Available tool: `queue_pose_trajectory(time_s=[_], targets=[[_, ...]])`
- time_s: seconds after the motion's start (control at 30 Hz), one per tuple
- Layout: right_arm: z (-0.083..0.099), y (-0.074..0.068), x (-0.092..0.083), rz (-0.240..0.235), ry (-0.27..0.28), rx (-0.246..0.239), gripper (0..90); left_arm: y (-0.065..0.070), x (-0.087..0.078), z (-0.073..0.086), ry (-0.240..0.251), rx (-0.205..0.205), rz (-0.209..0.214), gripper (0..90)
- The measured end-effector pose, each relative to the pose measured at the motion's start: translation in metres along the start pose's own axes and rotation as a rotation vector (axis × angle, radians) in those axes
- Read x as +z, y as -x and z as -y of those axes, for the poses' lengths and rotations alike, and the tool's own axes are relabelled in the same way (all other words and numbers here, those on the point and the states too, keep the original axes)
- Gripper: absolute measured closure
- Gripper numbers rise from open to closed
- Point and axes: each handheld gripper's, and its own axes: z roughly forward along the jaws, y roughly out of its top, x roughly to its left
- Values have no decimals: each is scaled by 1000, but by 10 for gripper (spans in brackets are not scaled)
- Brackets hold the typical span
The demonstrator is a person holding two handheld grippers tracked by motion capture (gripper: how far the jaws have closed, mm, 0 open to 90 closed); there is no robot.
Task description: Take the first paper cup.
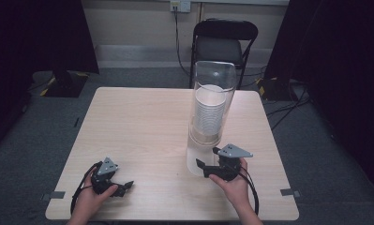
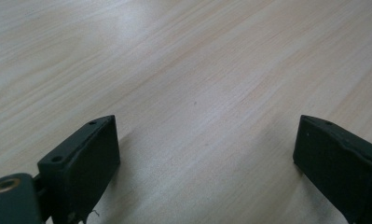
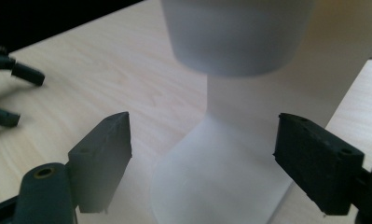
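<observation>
Cup dispenser (image 1: 207, 123) stands upright on the table (image 1: 142, 136), long axis vertical, mouth up, a stack of white cups (image 1: 209, 114) in its clear tube, directly ahead of the right gripper (image 1: 208, 159). Bottom cup (image 3: 237, 35) hangs above and between that gripper's jaws, which stand apart, touching nothing. Judged: no cup drawn yet; grasp and pull-down remain. Left gripper (image 1: 126, 186) rests released on bare wood, well to the left of the dispenser
</observation>
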Motion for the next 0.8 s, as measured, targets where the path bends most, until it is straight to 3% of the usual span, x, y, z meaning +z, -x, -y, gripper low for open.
queue_pose_trajectory(time_s=[0.63, 0.8], targets=[[-27, -2, 15, 79, 182, 28, 254, 0, 0, 0, 0, 0, 0, 65], [-27, 2, 16, 67, 200, 39, 319, 0, 0, 0, 0, 0, 0, 65]])
